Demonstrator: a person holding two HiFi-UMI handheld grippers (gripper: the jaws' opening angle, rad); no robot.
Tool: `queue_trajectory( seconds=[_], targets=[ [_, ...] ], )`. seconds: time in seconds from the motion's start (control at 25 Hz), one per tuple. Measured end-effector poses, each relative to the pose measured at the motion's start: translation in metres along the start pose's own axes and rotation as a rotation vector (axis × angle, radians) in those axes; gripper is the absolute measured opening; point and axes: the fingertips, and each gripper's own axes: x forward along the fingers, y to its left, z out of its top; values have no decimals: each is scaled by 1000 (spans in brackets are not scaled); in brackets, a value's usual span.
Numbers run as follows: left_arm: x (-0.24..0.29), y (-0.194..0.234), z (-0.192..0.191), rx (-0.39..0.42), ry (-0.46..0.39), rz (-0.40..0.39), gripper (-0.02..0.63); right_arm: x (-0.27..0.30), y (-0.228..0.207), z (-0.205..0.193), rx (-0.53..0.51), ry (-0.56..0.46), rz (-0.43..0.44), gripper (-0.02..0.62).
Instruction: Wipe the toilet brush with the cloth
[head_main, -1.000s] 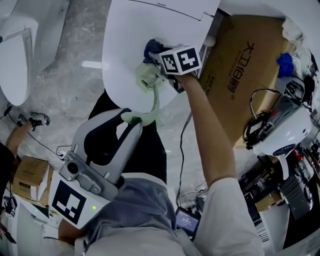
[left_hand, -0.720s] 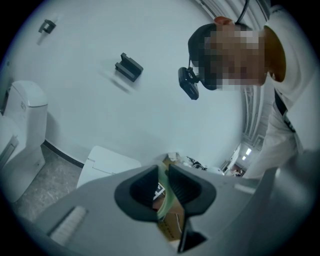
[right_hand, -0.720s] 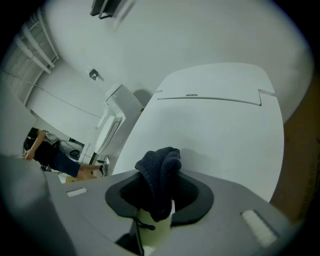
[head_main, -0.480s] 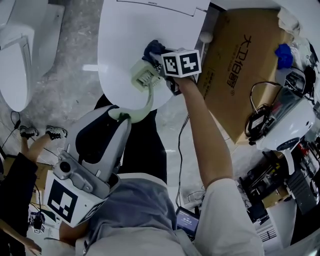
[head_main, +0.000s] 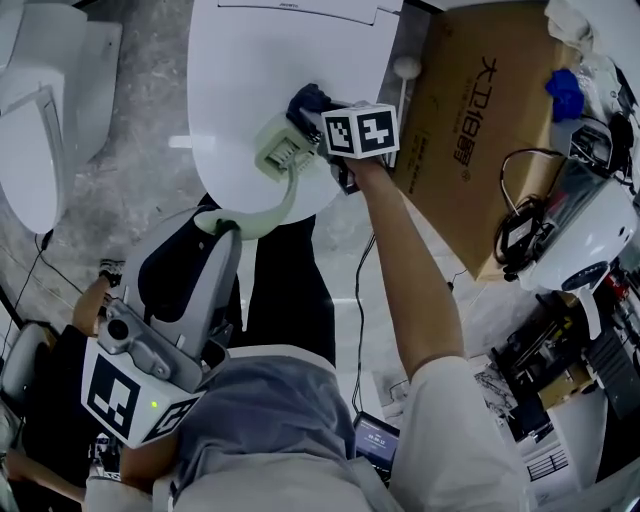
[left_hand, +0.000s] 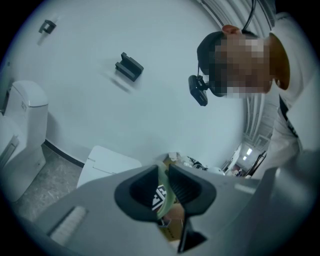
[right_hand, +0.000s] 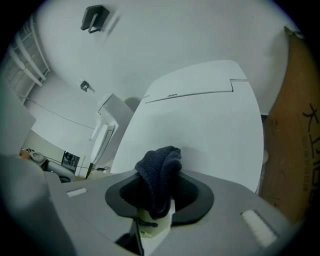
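Observation:
In the head view a pale green toilet brush (head_main: 283, 165) hangs over the closed white toilet lid (head_main: 250, 70). Its curved handle runs down into my left gripper (head_main: 222, 226), which is shut on it. In the left gripper view the green handle (left_hand: 166, 196) shows pinched between the jaws. My right gripper (head_main: 318, 122) is shut on a dark blue cloth (head_main: 305, 101), pressed against the brush head. The right gripper view shows the cloth (right_hand: 158, 178) bunched between the jaws, with the brush (right_hand: 149, 225) just below it.
A large cardboard box (head_main: 480, 140) lies right of the toilet. A second white toilet (head_main: 40, 120) stands at the left. Cables and white devices (head_main: 575, 230) crowd the right side. Another person's arm (head_main: 85, 310) shows at the lower left, on the grey stone floor (head_main: 130, 140).
The brush and both grippers have shifted left and slightly up in the head view. The cloth stays against the brush head. The other person's feet have left the left side.

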Motion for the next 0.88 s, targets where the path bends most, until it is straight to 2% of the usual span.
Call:
queue_trajectory(
  seconds=[0.36,0.88],
  targets=[
    [2,-3,-1,-11,-12,-9,0,-8,-9,-14,24,-7,-17,114],
    [9,-6,2,18,-5,4,0,-15,-15,-25,49,-38,-29,115]
  ],
)
